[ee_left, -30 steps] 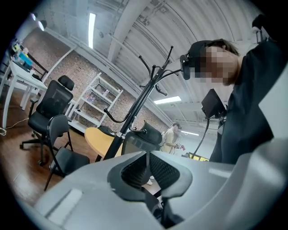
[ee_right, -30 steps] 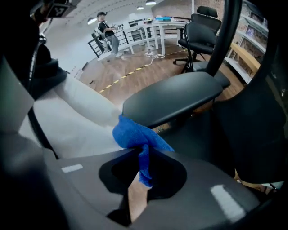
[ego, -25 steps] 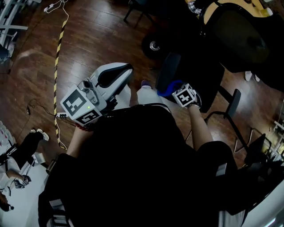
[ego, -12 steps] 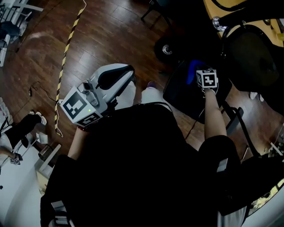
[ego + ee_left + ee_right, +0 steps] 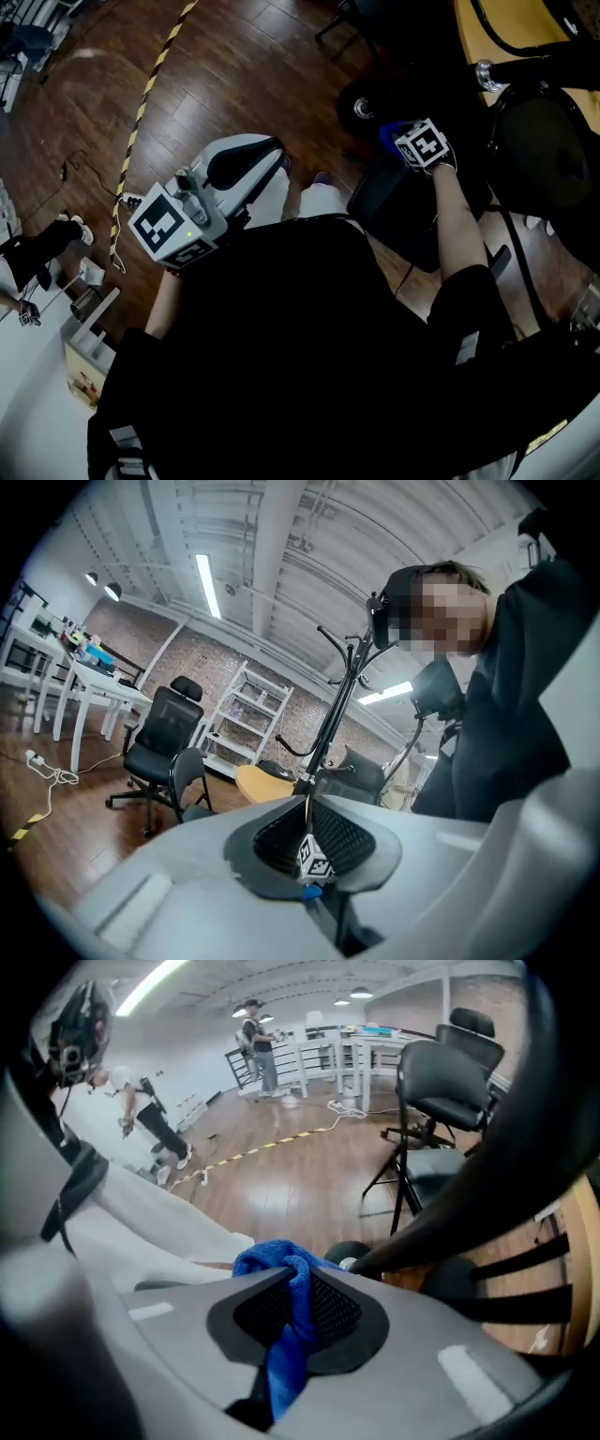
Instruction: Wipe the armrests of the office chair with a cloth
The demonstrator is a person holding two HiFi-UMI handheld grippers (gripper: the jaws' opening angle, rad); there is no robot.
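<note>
I see the office chair [image 5: 403, 208] cut off at the right edge; near it, the cloth [image 5: 390, 133] is mostly hidden.

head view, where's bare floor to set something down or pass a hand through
Bare wooden floor lies open between the striped tape on the left and the dark wheel on the right. Crowded: the right side, with the office chair and yellow table; a cable and white furniture along the left edge.
</note>
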